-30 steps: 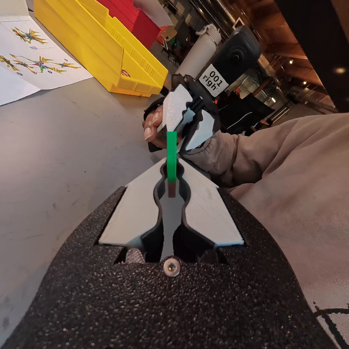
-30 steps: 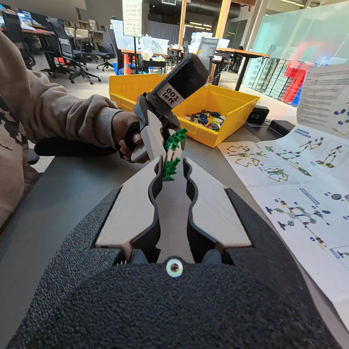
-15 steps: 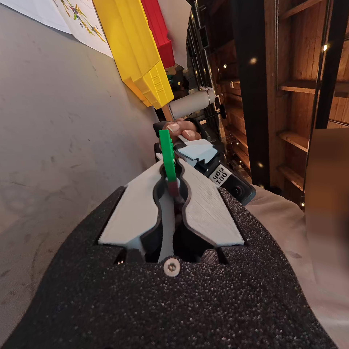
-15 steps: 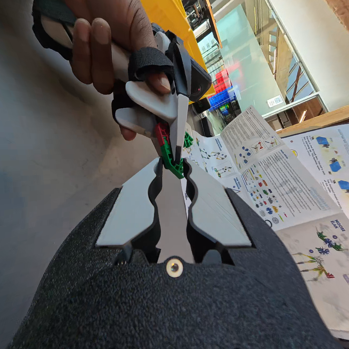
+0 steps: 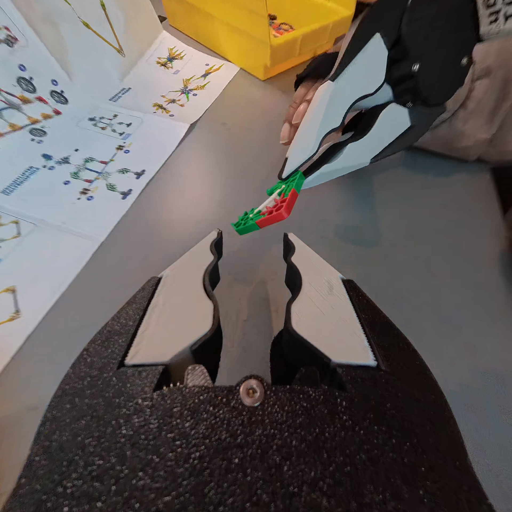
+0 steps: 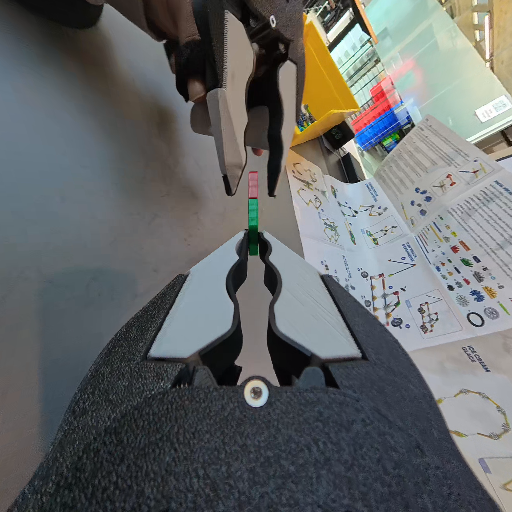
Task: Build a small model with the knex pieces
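**A:** Where is the piece?

**B:** The green and red connector piece (image 5: 266,210) is in the air over the grey table (image 5: 388,249), at the centre of the left wrist view. The right claw (image 5: 295,178) comes in from the upper right and is clamped on one green end with only its very tips.

**A:** And the left claw (image 5: 252,234)?

**B:** Its fingers are spread apart and hold nothing. In the right wrist view the red end sits between its tips (image 6: 250,192).

**A:** Is the hold good?

**B:** I'd say it's thin. With that little bite the right claw (image 6: 253,235) needs a steady squeeze and no twisting, or the piece (image 6: 253,219) could pivot.

**A:** What's unclear?

**B:** The right wrist view shows the piece edge-on, so I can't tell whether the red end touches a pad. How deep the green end sits is hidden. The contents of the yellow bin (image 5: 249,41) at the top are blurred, and the instruction sheets (image 5: 91,155) run off the left edge.
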{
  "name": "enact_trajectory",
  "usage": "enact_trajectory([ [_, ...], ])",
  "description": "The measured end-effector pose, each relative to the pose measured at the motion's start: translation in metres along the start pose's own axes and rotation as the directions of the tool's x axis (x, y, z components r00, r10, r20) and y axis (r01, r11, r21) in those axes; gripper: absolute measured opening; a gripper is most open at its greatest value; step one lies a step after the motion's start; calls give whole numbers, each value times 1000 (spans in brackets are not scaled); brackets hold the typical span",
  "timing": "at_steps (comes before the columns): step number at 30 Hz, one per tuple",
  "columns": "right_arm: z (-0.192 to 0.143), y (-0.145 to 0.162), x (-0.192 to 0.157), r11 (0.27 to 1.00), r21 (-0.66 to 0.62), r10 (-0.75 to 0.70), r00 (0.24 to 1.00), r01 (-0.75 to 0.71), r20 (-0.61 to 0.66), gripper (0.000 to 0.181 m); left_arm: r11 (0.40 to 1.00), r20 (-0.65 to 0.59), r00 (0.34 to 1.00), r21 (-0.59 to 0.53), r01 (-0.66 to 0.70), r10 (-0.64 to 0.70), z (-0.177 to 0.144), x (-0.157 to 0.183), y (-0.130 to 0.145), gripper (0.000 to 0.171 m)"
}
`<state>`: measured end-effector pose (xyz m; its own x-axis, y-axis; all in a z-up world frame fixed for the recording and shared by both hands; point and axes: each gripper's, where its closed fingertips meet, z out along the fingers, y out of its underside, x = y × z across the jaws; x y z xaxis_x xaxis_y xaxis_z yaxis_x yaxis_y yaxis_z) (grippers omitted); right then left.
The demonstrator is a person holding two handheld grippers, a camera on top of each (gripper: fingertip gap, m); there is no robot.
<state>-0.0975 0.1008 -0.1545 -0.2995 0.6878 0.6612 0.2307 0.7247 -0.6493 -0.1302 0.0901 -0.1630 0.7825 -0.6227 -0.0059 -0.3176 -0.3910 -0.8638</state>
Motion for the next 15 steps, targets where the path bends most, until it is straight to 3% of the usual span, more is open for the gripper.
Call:
enact_trajectory([
  [2,3,4,-11,1000,-18,-9,999,10,52,5,986,66,984,-22,-162,164,2,1,2,42],
  [5,8,12,-22,999,-51,-11,995,16,103,5,934,69,934,-102,-343,350,13,13,14,37],
  [8,13,13,-34,998,-59,13,988,-4,155,5,900,20,911,-170,-402,411,28,27,30,31],
  [12,15,24,-47,991,-133,-2,978,31,210,7,866,29,884,-219,-449,466,33,28,36,8],
  [15,19,25,-52,987,-152,-25,977,58,213,10,866,-3,888,-223,-448,459,34,33,39,8],
])
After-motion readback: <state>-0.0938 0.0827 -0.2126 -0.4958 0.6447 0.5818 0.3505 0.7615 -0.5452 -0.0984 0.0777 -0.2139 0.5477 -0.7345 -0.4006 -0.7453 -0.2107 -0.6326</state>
